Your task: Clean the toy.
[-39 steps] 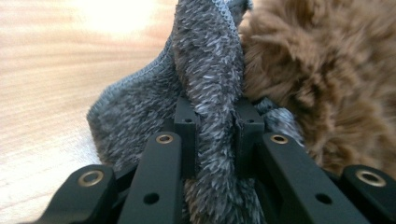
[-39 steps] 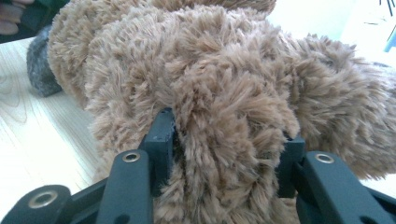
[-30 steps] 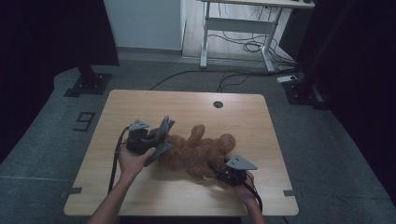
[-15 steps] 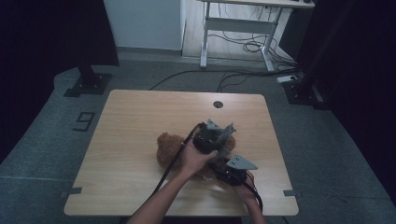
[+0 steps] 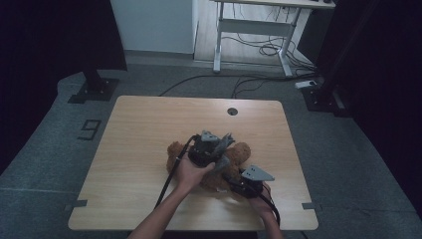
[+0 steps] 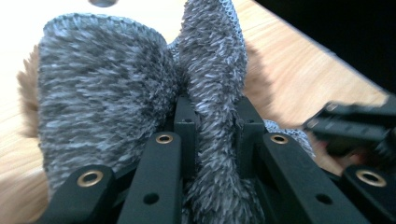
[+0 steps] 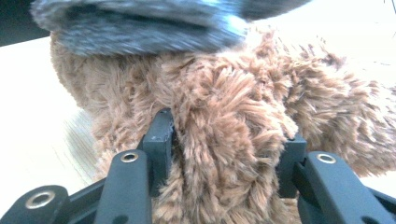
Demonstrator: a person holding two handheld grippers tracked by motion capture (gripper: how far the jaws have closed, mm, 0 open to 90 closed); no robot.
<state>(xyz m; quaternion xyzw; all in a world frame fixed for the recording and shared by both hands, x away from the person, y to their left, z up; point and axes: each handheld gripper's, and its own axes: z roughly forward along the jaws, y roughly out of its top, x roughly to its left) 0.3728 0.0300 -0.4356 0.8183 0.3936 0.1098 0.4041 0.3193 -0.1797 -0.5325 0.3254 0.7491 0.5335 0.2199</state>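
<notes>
Brown plush toy (image 5: 234, 164) lies right of centre on the table (image 5: 144, 134), lower middle of the high view, w/ a grey fuzzy knit piece (image 5: 223, 145) over its upper part. In my left tool's view the knit (image 6: 107, 93) takes up most of the frame, a fold of it standing up the middle, brown fur peeking out at far left edge.

My left tool (image 5: 219, 149) sits on top of the toy, centre of the high view; jaws are pinched narrow on that fold of grey knit, fabric squeezed between the two black fingers (image 6: 184, 121). Left hand (image 5: 191, 169) and forearm come in diagonally from bottom edge, cable trailing alongside.

My right tool (image 5: 234, 181) is at the toy's lower right, just below the left one, grey plate on top. In its own view the jaws are clamped on a thick tuft of the toy's brown fur (image 7: 224, 140), one finger (image 7: 159, 135) each side, fur bulging between. Grey knit (image 7: 140, 23) is blurred across the top of that frame.

Small round hole (image 5: 232, 111) in table top near the far edge, well apart from the toy. Carpeted floor (image 5: 59, 149) around the table; a desk frame w/ cables (image 5: 259, 45) at the top.
</notes>
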